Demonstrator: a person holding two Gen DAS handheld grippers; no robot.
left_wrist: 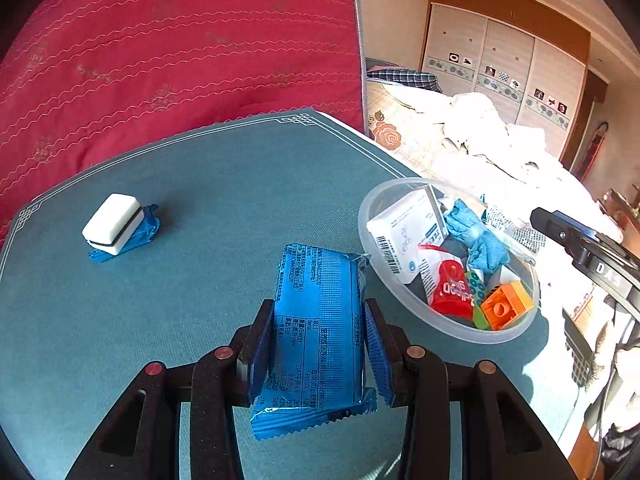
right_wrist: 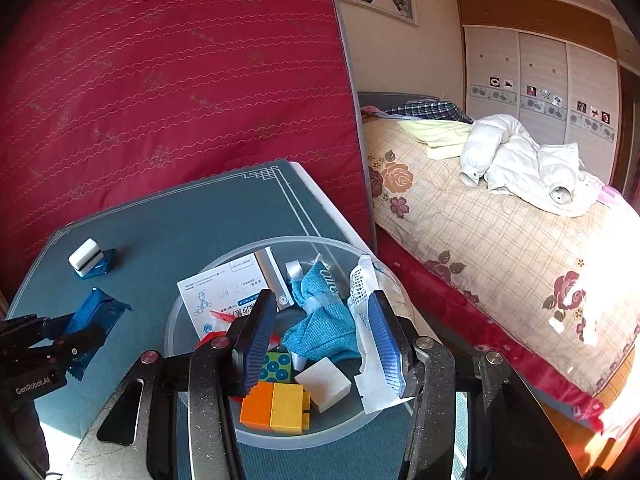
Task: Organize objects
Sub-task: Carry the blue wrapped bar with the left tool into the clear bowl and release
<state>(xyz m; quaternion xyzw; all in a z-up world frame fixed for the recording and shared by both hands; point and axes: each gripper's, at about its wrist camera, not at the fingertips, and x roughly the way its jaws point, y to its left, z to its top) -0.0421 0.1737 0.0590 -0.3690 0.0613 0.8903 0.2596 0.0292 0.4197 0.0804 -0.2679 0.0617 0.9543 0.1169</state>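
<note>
Your left gripper (left_wrist: 318, 344) is clamped on a blue packet (left_wrist: 316, 332), pads pressing both long sides, held above the middle of the table (left_wrist: 224, 184), just left of the bowl (left_wrist: 366, 216). Your right gripper (right_wrist: 320, 340) hangs over the bowl with its jaws parted; a white wrapper (right_wrist: 370, 320) lies against the inner face of the right finger, and I cannot tell whether anything is pinched. The bowl sits at the table's right edge. To finish this step well, I judge you should carry the packet over the near rim, lower it onto the pile before letting go, and first draw the right gripper clear so the two do not knock. Counted: one bowl, one blue packet held, one white block (left_wrist: 113, 222) on a second blue packet (left_wrist: 140, 234) near the far left corner. In the bowl: one white box (right_wrist: 224, 292), one blue cloth (right_wrist: 324, 316), one orange and yellow brick (right_wrist: 274, 408), one white cube (right_wrist: 324, 386).
</note>
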